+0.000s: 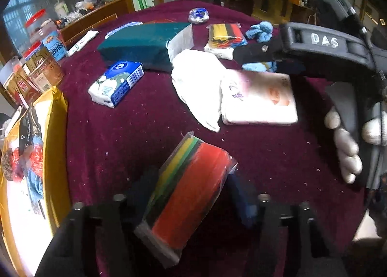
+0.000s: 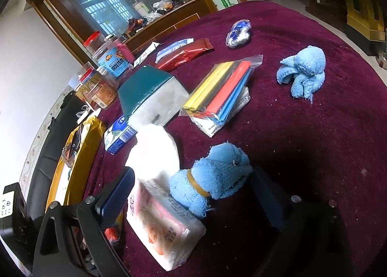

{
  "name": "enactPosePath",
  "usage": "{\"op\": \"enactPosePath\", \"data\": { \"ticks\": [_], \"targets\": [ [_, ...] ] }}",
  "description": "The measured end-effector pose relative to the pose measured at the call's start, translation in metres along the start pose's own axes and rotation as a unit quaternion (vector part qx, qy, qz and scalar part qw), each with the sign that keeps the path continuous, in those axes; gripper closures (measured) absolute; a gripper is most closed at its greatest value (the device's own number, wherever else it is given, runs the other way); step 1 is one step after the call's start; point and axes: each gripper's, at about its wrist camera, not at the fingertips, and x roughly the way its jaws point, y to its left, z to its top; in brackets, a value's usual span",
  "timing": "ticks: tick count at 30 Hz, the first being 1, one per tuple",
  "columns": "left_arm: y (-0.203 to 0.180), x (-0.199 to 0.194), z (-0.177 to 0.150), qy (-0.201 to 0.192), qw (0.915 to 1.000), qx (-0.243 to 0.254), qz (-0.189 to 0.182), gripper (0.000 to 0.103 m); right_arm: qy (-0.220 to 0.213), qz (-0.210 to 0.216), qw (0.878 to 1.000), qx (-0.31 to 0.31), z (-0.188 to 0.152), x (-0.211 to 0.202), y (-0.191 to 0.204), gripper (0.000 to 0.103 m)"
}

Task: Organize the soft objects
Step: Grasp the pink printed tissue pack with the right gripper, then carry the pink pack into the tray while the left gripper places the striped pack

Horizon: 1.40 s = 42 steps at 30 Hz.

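Observation:
My left gripper [image 1: 191,197] is shut on a bagged pack of coloured sponges [image 1: 188,189], red, green and yellow, held just above the maroon tablecloth [image 1: 116,136]. My right gripper [image 2: 193,189] is open, its blue pads either side of a rolled blue towel with a rubber band [image 2: 215,175]; the same gripper shows in the left wrist view [image 1: 258,59] over that towel [image 1: 260,66]. A pink tissue pack [image 2: 164,223] lies beside the towel. A second blue towel [image 2: 302,73] lies further right. A second sponge pack [image 2: 222,88] sits mid-table.
A yellow-rimmed tray [image 1: 55,131] with items sits at the left edge. On the table: a teal box [image 1: 145,42], a blue tissue pack [image 1: 116,83], a white cloth [image 1: 198,83], a crumpled wrapper [image 2: 238,33]. Jars [image 2: 108,59] stand at the far left.

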Motion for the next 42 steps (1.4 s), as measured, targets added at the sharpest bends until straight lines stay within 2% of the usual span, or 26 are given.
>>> {"op": "enactPosePath", "data": {
  "ticks": [1,3,4,6,7,8,11,13,15,18,21,25,27,28,29,33,36,39,40,42],
  "targets": [
    [0.0,0.001,0.0,-0.011,0.9999,-0.006,0.007,0.028,0.0,0.001,1.0,0.001,0.0,0.0,0.0,0.007],
    [0.004,0.008,0.002,-0.015,0.9995,-0.027,-0.004,0.032,-0.001,0.009,1.0,0.007,0.001,-0.001,-0.002,0.007],
    [0.009,0.011,0.002,-0.012,0.9988,-0.044,-0.017,0.049,-0.001,0.014,1.0,0.011,0.001,-0.001,-0.004,0.007],
    [0.022,0.005,-0.001,-0.017,0.9966,-0.079,-0.015,0.055,-0.002,0.027,0.999,0.022,0.002,-0.003,-0.008,0.007],
    [0.026,0.0,-0.005,-0.019,0.9951,-0.094,-0.024,0.057,-0.003,0.032,0.999,0.028,0.002,-0.003,-0.01,0.007],
    [0.037,-0.008,-0.011,-0.029,0.9902,-0.128,-0.047,0.059,-0.004,0.039,0.999,0.035,0.002,-0.004,-0.012,0.007],
    [0.054,-0.031,-0.028,-0.061,0.9803,-0.177,-0.062,0.059,-0.006,0.046,0.998,0.043,0.003,-0.005,-0.014,0.007],
    [0.063,-0.045,-0.039,-0.08,0.9727,-0.203,-0.079,0.059,-0.011,0.036,0.999,0.038,0.002,-0.008,-0.011,0.007],
    [0.072,-0.066,-0.054,-0.101,0.9643,-0.227,-0.091,0.059,-0.019,0.03,0.999,0.01,0.0,-0.016,0.001,0.007],
    [0.079,-0.088,-0.069,-0.118,0.9607,-0.237,-0.084,0.059,-0.027,0.013,0.998,-0.06,-0.006,-0.034,0.031,0.007],
    [0.086,-0.103,-0.08,-0.129,0.9595,-0.239,-0.074,0.059,-0.031,-0.017,0.986,-0.164,-0.012,-0.045,0.069,0.007],
    [0.099,-0.115,-0.099,-0.146,0.9511,-0.261,-0.077,0.059,0.042,-0.065,0.967,-0.243,-0.017,-0.012,0.09,0.007],
    [0.105,-0.116,-0.108,-0.15,0.9465,-0.274,-0.082,0.059,0.072,-0.091,0.958,-0.264,-0.026,0.004,0.092,0.016],
    [0.106,-0.116,-0.11,-0.151,0.9455,-0.276,-0.083,0.059,0.087,-0.091,0.954,-0.271,-0.032,0.008,0.093,0.027],
    [0.107,-0.118,-0.114,-0.154,0.9442,-0.279,-0.083,0.059,0.097,-0.095,0.95,-0.282,-0.039,0.01,0.097,0.032],
    [0.117,-0.122,-0.124,-0.157,0.9398,-0.293,-0.079,0.059,0.092,-0.116,0.936,-0.32,-0.053,0.011,0.114,0.032],
    [0.124,-0.121,-0.131,-0.156,0.9344,-0.309,-0.082,0.059,0.09,-0.132,0.933,-0.321,-0.053,0.013,0.115,0.032],
    [0.125,-0.125,-0.135,-0.158,0.9328,-0.312,-0.084,0.059,0.093,-0.137,0.931,-0.324,-0.058,0.011,0.111,0.033],
    [0.127,-0.127,-0.138,-0.162,0.9323,-0.313,-0.083,0.059,0.093,-0.137,0.932,-0.322,-0.06,0.009,0.11,0.045],
    [0.133,-0.131,-0.14,-0.167,0.9302,-0.317,-0.081,0.059,0.093,-0.132,0.937,-0.309,-0.059,0.003,0.107,0.046]
  ]
}}
